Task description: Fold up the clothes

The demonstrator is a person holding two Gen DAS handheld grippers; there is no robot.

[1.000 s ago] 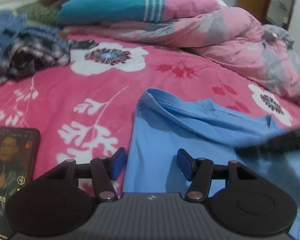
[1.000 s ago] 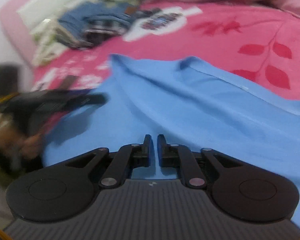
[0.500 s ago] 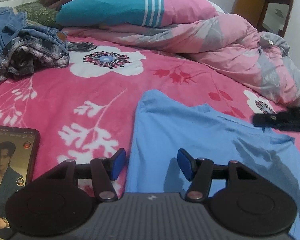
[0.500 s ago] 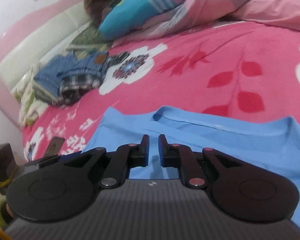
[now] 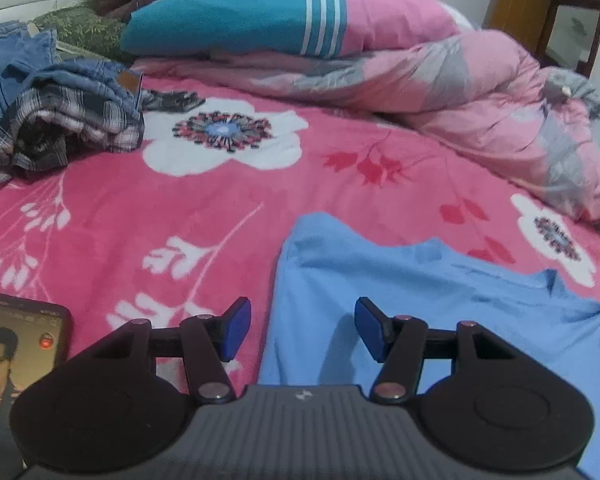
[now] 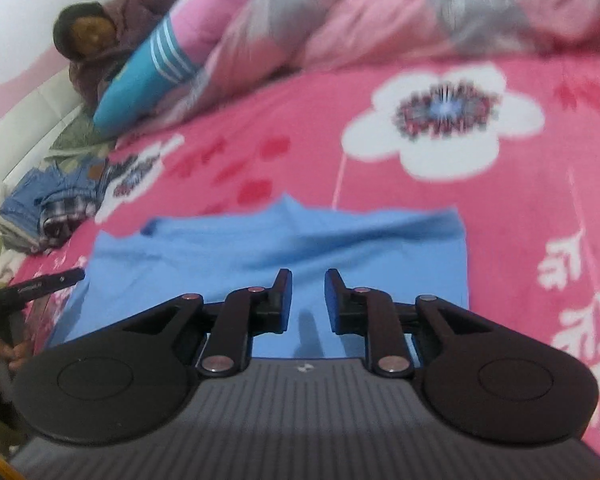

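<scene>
Now, mid-fold. Blue shirt (image 5: 400, 304) lies flat on the bed (image 5: 188, 208), on the pink flowered sheet, partly folded: one straight side edge at the left in the left wrist view, a squared corner at the right in the right wrist view (image 6: 452, 216).

Left hand-held gripper (image 5: 302, 328): released, jaws held well apart over the shirt's left edge, nothing between the pads. One pad sits over the sheet, the other over blue cloth.

Right hand-held gripper (image 6: 308, 300): jaws opening, a narrow gap, no cloth pinched between them; it hovers above the shirt's near part. View is blurred.

Step, as I judge it: a side fold looks laid down and let go; both tools are between grasps. Next move likely calls for picking a fresh edge, probably the near hem or the remaining side, pinching only the layers meant to travel, and carrying them across without dragging the fold underneath.

Count:
- blue shirts being folded: one
- hand-held grippers: two
- clothes pile (image 5: 60, 120) at the far left: one heap, denim and plaid; pieces uncountable
- phone (image 5: 16, 356): one, on the sheet beside the left tool
- quilt (image 5: 480, 92): one, bunched at the far side
- pillow (image 5: 236, 20), teal and pink: one
</scene>
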